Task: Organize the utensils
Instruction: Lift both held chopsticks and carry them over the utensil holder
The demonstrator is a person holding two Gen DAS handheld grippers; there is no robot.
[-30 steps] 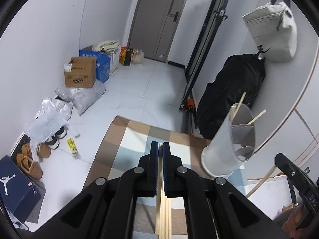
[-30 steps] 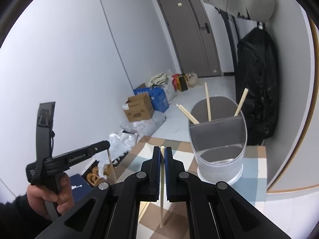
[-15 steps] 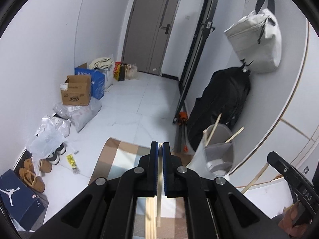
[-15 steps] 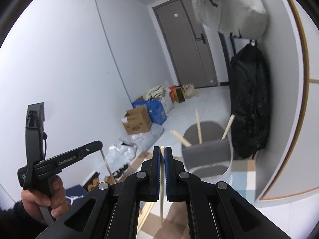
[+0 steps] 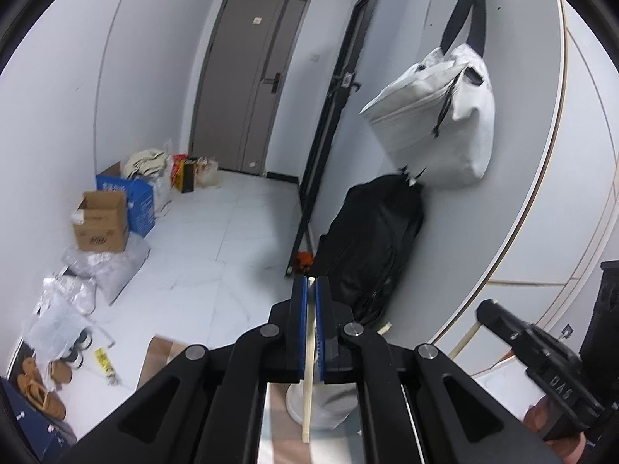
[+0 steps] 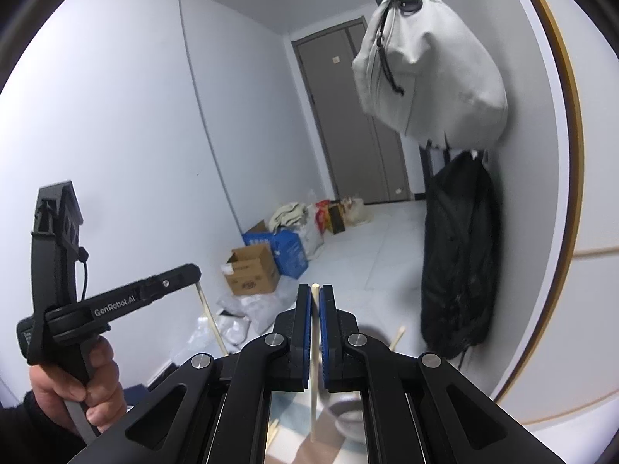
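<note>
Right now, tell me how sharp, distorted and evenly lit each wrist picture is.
Left wrist view: strong fisheye bending of the walls, black vignette at the corners; the grey double door is sharp, the white plastic utensil cup behind the tongs is soft. Right wrist view: same curvature, even flat light, no glare; the hanging pale grey fabric bag is crisp.

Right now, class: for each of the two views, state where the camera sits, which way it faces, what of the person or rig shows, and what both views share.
Left wrist: rides the left gripper, shut on a chopstick, facing the grey door; the right gripper intrudes lower right.
Right wrist: rides the right gripper, shut on its own chopstick, facing the same door; the left gripper and the hand show left.
Shared: door, white bag, black bag, cardboard box, utensil holder.
</note>
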